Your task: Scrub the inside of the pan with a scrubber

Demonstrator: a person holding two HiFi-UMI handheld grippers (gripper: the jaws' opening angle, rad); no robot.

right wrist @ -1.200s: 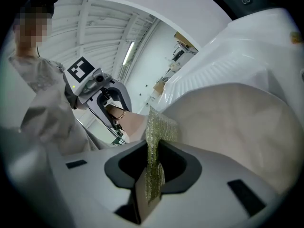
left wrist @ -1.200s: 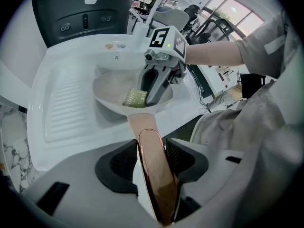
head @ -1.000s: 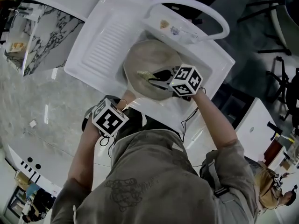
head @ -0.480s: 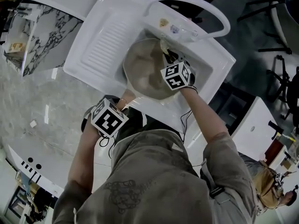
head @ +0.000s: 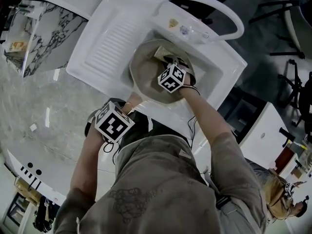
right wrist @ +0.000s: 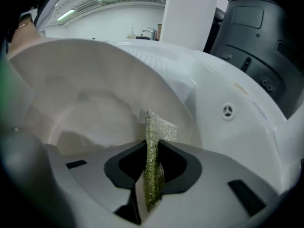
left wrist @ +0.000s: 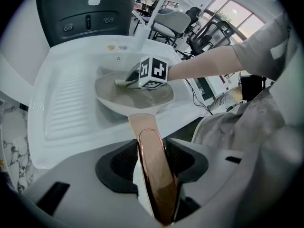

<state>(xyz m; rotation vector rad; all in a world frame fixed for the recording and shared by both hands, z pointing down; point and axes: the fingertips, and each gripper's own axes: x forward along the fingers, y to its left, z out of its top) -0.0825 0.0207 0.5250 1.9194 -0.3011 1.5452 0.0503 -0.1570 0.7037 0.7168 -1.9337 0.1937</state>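
While the pan [head: 144,74] sits in the sink [head: 217,79], its handle [left wrist: 142,125] is clamped between the left gripper's [left wrist: 154,184] jaws and held steady. The scrubber [right wrist: 159,127] is pinched flat between the right gripper's [right wrist: 152,170] jaws. Over the last second the right gripper has swung from the pan's near right side, across and down toward the far inner wall. Scrubber is now just under the rim there, contact unclear. Probably a scrub stroke starting on that side, with most of the inside still to do.
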